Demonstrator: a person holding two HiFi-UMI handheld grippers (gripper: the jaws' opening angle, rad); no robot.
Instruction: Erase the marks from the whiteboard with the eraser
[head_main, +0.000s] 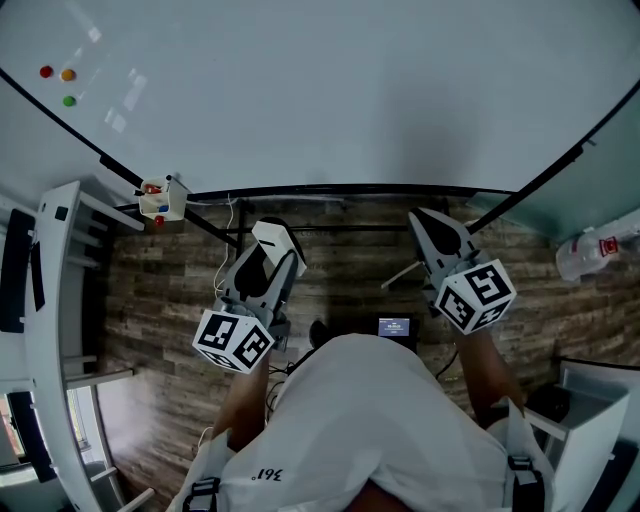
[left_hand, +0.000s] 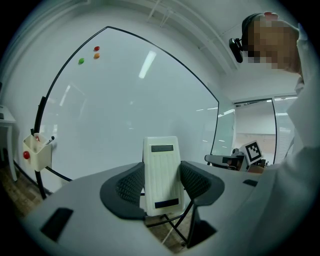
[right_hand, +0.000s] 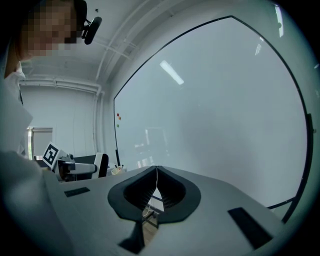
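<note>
Eraser stood upright in the left gripper, whose ribbed dark pads pinched its two long sides. Most of its length stuck out past the jaws, probably so that it could reach the whiteboard before the gripper did. It was a cream plastic slab with rounded corners, fine lengthwise ribs and a dark bar near each end. That ribbed face was turned back toward the gripper's camera, so its wiping side could not be seen. The board rose ahead of both grippers and apart from them, nothing touching it. Its surface was smooth, pale and glossy, framed by a thin black edge and streaked with reflected ceiling lights. No pen marks showed on it in any view, so there looked to be little left to wipe. Three round magnets, red, orange and green, sat far up and to the left of the left gripper. A small cream holder hung on the frame lower down on that side. The right gripper, off to the right, had its jaws pressed together on nothing, seemingly idle since one gripper could wipe.
</note>
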